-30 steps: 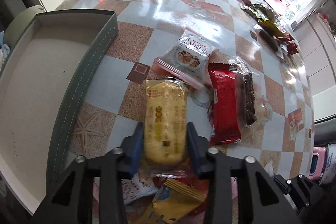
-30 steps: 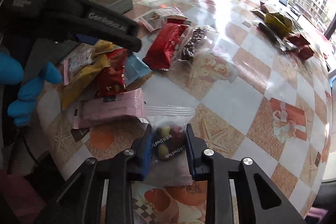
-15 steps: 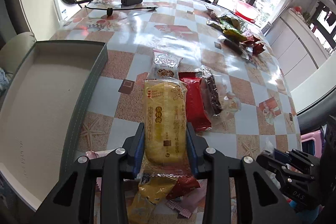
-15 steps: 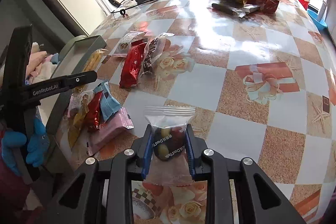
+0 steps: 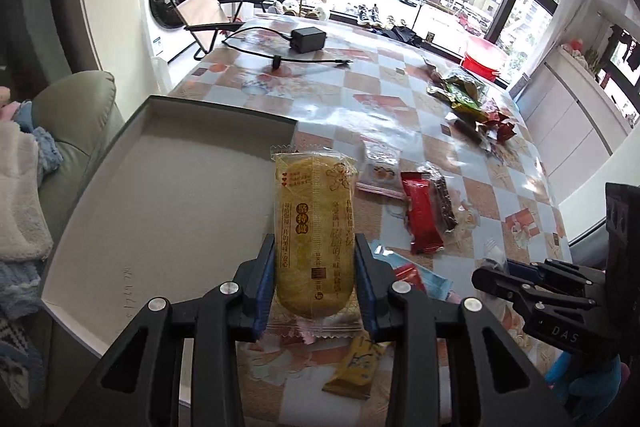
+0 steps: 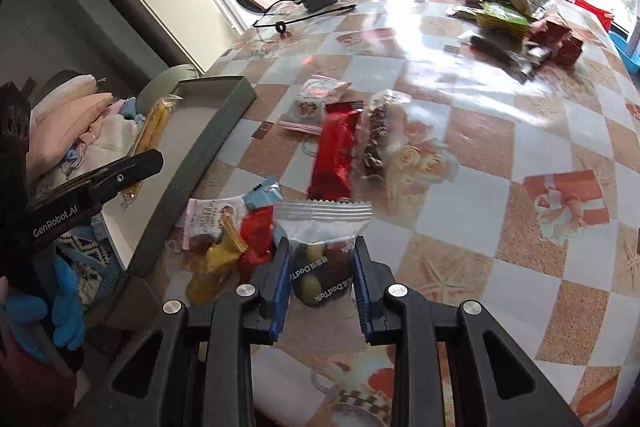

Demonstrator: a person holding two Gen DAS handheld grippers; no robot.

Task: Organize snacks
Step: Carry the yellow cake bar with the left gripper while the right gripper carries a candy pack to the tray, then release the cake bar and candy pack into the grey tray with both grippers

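Observation:
My left gripper (image 5: 315, 279) is shut on a long yellow cake packet (image 5: 314, 227) and holds it raised above the table, beside the right wall of the grey box (image 5: 168, 195). In the right wrist view the packet (image 6: 154, 131) hangs over the box (image 6: 208, 155). My right gripper (image 6: 322, 279) is shut on a clear bag of nuts (image 6: 322, 259) and holds it above the table. Loose snacks lie on the table: a red packet (image 6: 336, 155), a dark bar (image 6: 376, 135), a cranberry cookie packet (image 6: 316, 99).
A small heap of yellow, red, blue and pink packets (image 6: 232, 231) lies by the box's near corner. More wrappers (image 6: 516, 23) are piled at the far right. A black charger with cable (image 5: 308, 41) lies at the far end. A sofa with clothes (image 5: 48, 147) is left.
My left gripper has lifted the yellow packet off the table and moved it left toward the box. My right gripper has raised the nut bag and drawn back.

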